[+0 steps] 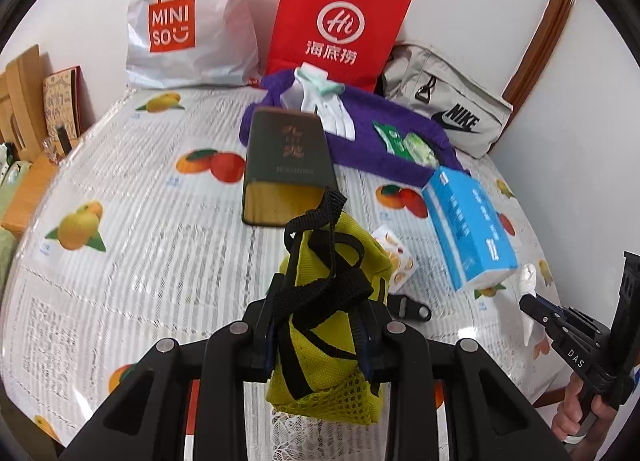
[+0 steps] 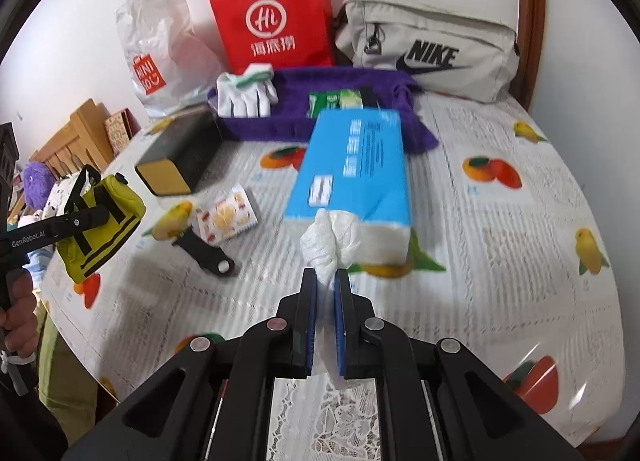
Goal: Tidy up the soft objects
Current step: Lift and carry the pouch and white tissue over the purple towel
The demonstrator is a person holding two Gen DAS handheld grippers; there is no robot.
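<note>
My left gripper (image 1: 320, 317) is shut on a yellow-green pouch (image 1: 332, 341) with black straps and holds it above the table; the pouch also shows in the right wrist view (image 2: 100, 225). My right gripper (image 2: 325, 281) is shut on the white tissue (image 2: 330, 241) sticking out of a blue tissue pack (image 2: 356, 169), which hangs lifted and tilted; the pack also shows in the left wrist view (image 1: 468, 221). A purple towel (image 2: 304, 101) lies at the back with white gloves (image 2: 244, 97) and green packets (image 2: 336, 101) on it.
A dark green box (image 1: 284, 165), a small fruit-print packet (image 2: 226, 215) and a black clip (image 2: 208, 255) lie on the fruit-print tablecloth (image 2: 500, 261). A Miniso bag (image 1: 188, 21), a red paper bag (image 1: 336, 25) and a grey Nike bag (image 2: 428, 49) stand against the wall.
</note>
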